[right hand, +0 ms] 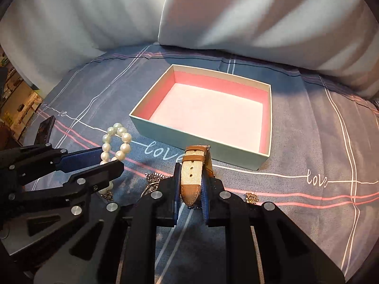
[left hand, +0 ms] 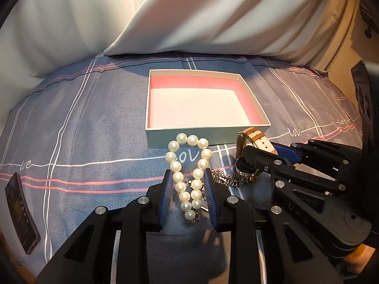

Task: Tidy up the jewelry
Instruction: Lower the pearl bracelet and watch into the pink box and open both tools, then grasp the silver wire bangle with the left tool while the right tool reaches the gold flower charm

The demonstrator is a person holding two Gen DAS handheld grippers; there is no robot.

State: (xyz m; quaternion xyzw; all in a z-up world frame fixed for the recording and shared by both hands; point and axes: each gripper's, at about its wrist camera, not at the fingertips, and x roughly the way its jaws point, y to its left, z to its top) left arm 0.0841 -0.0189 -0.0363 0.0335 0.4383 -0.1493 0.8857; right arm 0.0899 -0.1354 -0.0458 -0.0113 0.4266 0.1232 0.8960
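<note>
A pearl bracelet (left hand: 187,165) stands up between the blue pads of my left gripper (left hand: 187,172), which is shut on its lower strands. In the right wrist view the same bracelet (right hand: 118,139) rises from that gripper (right hand: 110,158). My right gripper (right hand: 193,172) is shut on the tan and cream strap of a wristwatch (right hand: 193,168). In the left wrist view the watch (left hand: 247,166) hangs from the right gripper (left hand: 260,152) just above the sheet. An open box (left hand: 189,138) with pink inner walls lies straight ahead, with nothing in it (right hand: 189,145).
A silver chain (left hand: 227,179) lies on the blue plaid bedsheet between the grippers. A small gold piece (right hand: 251,197) lies to the right. A dark phone (left hand: 21,215) rests at the far left. White pillows (left hand: 189,11) rise behind the box.
</note>
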